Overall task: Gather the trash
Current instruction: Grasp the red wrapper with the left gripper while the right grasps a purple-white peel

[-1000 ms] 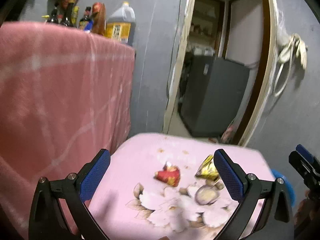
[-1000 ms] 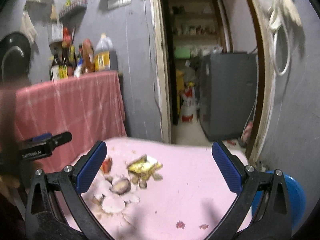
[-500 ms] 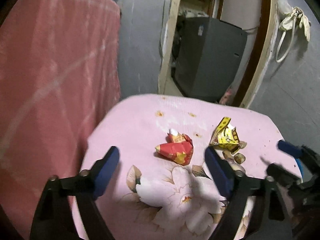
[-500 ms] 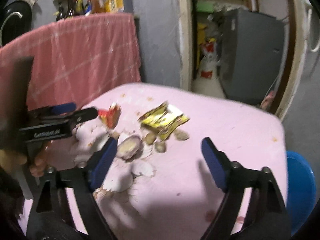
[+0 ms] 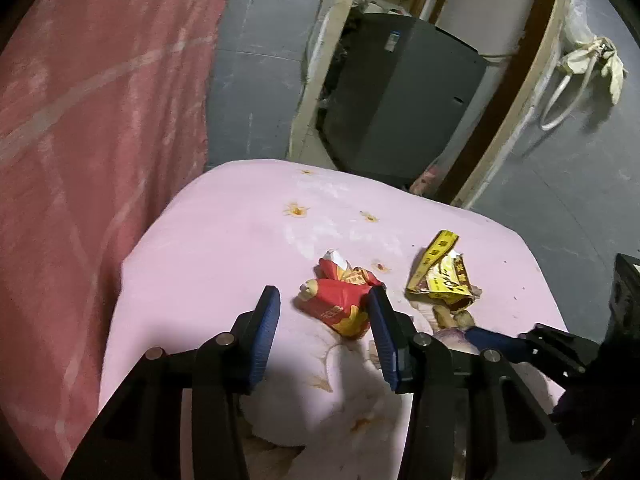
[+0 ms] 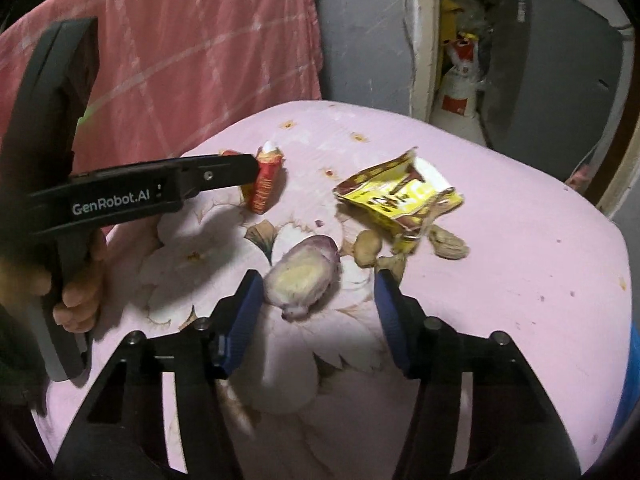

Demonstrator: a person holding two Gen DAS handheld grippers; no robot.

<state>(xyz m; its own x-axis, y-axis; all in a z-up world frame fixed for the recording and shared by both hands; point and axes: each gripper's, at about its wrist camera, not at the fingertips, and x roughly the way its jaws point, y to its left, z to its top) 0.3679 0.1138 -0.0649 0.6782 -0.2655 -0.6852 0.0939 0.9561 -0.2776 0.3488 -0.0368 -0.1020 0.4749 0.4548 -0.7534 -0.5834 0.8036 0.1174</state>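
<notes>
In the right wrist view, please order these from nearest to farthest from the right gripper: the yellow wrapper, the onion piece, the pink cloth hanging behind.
From the right gripper, whose jaws are closing:
1. Onion piece, just ahead between the fingers, not yet pressed.
2. Yellow wrapper, farther ahead, slightly right, on the pink floral cover.
3. Pink cloth, hanging behind, upper left.
</notes>
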